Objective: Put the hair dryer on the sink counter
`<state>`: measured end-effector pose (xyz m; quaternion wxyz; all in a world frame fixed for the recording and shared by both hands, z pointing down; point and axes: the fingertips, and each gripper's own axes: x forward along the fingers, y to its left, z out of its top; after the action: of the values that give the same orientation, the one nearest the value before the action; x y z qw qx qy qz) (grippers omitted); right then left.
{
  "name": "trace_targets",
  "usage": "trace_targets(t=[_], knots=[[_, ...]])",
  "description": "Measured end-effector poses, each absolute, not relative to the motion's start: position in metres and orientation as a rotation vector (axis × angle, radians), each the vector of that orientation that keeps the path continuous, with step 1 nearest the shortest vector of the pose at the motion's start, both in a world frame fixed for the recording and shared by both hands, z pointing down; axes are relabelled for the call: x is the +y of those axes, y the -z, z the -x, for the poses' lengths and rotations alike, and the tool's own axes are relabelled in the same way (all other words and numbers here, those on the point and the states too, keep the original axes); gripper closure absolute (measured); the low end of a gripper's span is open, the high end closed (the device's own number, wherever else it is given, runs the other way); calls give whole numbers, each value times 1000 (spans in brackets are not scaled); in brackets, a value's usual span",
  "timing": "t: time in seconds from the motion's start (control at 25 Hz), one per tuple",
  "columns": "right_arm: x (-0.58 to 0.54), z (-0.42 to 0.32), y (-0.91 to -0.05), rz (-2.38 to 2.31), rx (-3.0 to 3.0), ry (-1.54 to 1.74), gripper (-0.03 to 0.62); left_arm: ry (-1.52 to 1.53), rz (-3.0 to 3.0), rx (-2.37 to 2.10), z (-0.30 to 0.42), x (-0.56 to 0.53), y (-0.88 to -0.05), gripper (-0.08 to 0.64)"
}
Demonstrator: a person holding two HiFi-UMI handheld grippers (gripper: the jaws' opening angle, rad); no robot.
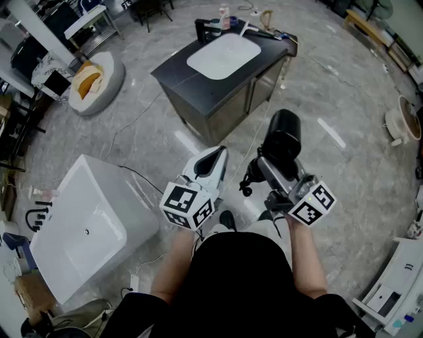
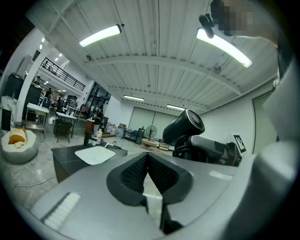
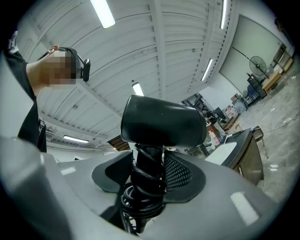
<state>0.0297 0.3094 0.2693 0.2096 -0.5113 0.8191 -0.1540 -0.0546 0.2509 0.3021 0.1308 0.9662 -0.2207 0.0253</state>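
The black hair dryer [image 1: 283, 135] stands upright in my right gripper [image 1: 269, 166], which is shut on its handle with the cord coiled round it. In the right gripper view the dryer's barrel [image 3: 161, 122] fills the middle, above the right gripper [image 3: 150, 165]. My left gripper [image 1: 214, 158] is held beside it, shut with nothing in it; its left gripper view shows its tips [image 2: 146, 157] meeting and the dryer [image 2: 185, 126] to the right. The dark sink counter [image 1: 192, 82] with a white basin [image 1: 223, 56] stands ahead, some way off across the floor.
A faucet [image 1: 205, 30] and bottles [image 1: 225, 16] stand at the counter's far edge. A white tub [image 1: 86, 231] sits on the floor at my left, a round cushion [image 1: 99, 79] further back. A cable [image 1: 142, 115] trails over the grey floor.
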Motion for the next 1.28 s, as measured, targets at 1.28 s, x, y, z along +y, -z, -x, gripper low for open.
trace_targets(t=[1.28], knots=[[171, -97, -272, 1208, 2393, 503, 374, -138, -2738, -854, -7, 129, -311, 561]])
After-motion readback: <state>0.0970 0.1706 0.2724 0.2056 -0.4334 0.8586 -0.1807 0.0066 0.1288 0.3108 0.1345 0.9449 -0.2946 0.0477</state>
